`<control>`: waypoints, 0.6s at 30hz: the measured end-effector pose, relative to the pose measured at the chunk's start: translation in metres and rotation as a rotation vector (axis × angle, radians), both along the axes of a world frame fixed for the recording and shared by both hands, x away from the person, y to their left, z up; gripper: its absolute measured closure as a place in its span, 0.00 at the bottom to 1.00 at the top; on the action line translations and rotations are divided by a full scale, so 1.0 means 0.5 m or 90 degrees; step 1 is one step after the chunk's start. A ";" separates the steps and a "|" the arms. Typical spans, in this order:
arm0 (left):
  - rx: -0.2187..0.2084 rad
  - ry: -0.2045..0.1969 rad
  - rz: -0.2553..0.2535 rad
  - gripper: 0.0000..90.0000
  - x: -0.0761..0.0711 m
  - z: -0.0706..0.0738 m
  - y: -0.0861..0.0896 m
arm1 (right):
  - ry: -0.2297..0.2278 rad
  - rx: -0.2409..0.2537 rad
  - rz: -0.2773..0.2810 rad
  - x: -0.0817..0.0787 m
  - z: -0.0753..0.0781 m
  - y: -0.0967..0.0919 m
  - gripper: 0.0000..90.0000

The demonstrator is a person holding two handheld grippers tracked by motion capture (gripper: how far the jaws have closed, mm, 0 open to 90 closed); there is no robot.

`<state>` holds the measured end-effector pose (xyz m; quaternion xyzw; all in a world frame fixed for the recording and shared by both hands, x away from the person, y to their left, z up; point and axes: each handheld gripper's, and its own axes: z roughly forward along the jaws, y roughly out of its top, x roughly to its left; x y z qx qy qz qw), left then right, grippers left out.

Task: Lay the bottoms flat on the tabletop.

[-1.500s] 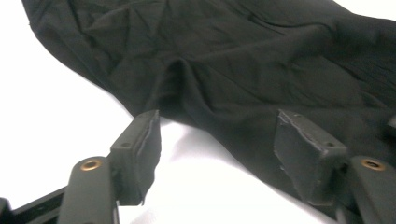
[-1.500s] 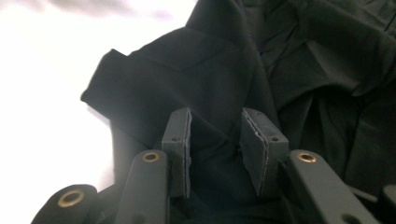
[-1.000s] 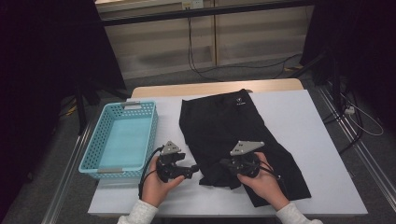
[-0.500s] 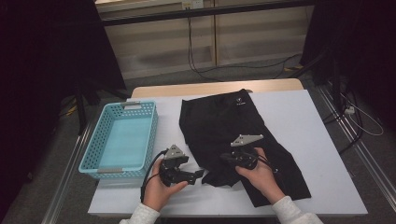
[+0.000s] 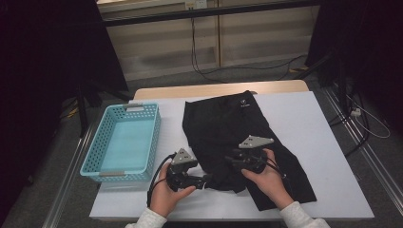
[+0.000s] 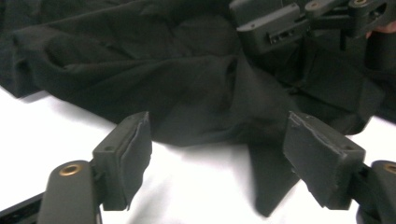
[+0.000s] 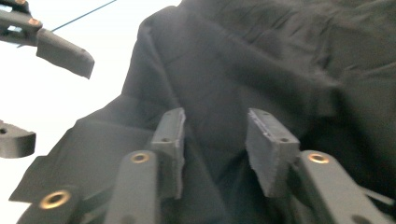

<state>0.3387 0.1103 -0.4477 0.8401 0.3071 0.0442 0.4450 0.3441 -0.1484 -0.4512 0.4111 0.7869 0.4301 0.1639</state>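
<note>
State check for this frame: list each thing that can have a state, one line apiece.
black shorts: spread on the table, near leg rumpled and folded over.
blue basket: upright, empty, left of the shorts.
left gripper: open, jaws wide, at the shorts' near edge, nothing clamped.
right gripper: open, jaws just opening, above the fabric, no pinch.
</note>
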 end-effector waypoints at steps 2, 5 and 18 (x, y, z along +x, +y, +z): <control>0.004 -0.004 -0.007 0.30 -0.004 0.004 -0.004 | -0.008 -0.002 -0.005 -0.006 0.006 -0.007 0.62; 0.003 -0.003 -0.021 0.32 -0.011 0.007 -0.013 | -0.011 0.003 -0.002 -0.019 0.010 -0.019 0.61; 0.054 0.007 -0.044 0.78 -0.014 -0.027 -0.047 | -0.024 0.003 -0.006 -0.052 0.024 -0.045 0.55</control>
